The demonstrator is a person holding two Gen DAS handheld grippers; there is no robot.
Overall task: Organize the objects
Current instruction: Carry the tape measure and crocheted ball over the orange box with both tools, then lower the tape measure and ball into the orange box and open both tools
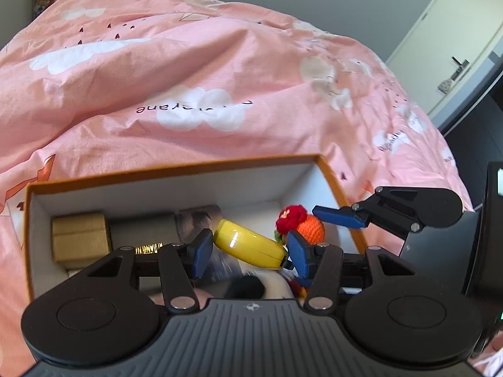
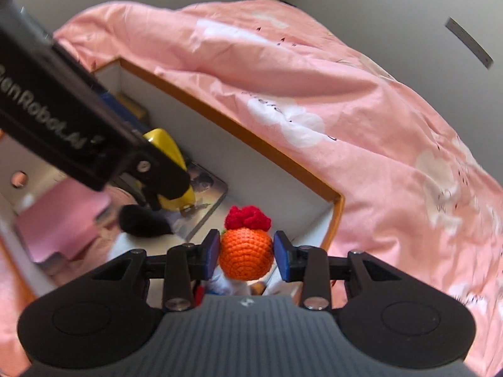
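An orange-rimmed white box (image 1: 176, 169) lies on a pink bed; it also shows in the right wrist view (image 2: 239, 125). My left gripper (image 1: 250, 249) is shut on a yellow round case (image 1: 250, 245) and holds it inside the box. The case also shows in the right wrist view (image 2: 166, 147) under the left gripper's black arm. My right gripper (image 2: 246, 253) is shut on an orange crocheted ball (image 2: 246, 257) with a red flower on top, over the box's right corner. The ball also shows in the left wrist view (image 1: 311, 229).
Inside the box lie a tan small box (image 1: 80, 238), a photo card (image 2: 204, 194), a black fluffy thing (image 2: 141, 220) and a pink block (image 2: 63, 220). The pink quilt (image 1: 188, 78) surrounds the box. A white door (image 1: 456, 47) stands at the right.
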